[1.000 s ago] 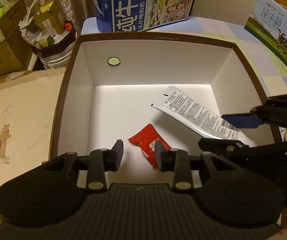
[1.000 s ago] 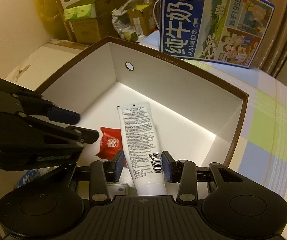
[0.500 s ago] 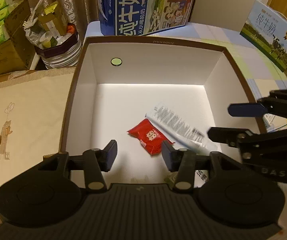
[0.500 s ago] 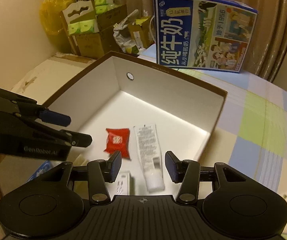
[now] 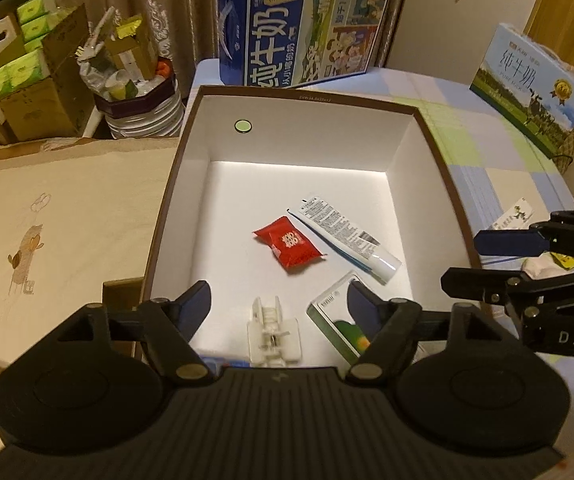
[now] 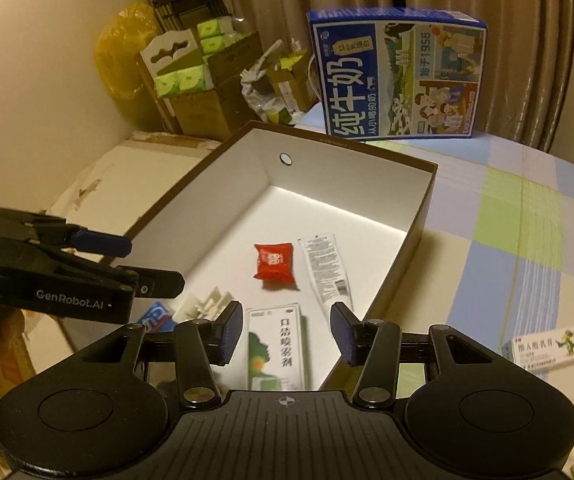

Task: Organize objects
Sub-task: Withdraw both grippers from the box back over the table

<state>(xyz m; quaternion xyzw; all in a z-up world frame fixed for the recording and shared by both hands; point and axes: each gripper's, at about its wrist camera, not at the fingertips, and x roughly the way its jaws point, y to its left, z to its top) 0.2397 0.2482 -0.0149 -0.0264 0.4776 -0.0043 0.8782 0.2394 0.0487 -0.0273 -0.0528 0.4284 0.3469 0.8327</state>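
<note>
While tilted down, both grippers (image 5: pixel 279 300) (image 6: pixel 287 332) hover over box (image 5: pixel 439 168).

**Two wrist cameras looking down into the same box**

The left wrist camera is looking steeply down from above the near edge of the open box (image 5: pixel 299 98), facing the blue milk carton (image 5: pixel 303 24) behind it. The right wrist camera is looking down from the near right corner of the box (image 6: pixel 427 208), a little further back, turned toward the left. Both views are sharing the box floor with the red packet (image 5: pixel 287 242) and white tube (image 5: pixel 343 236), and each is showing the other gripper at its side edge.
</note>
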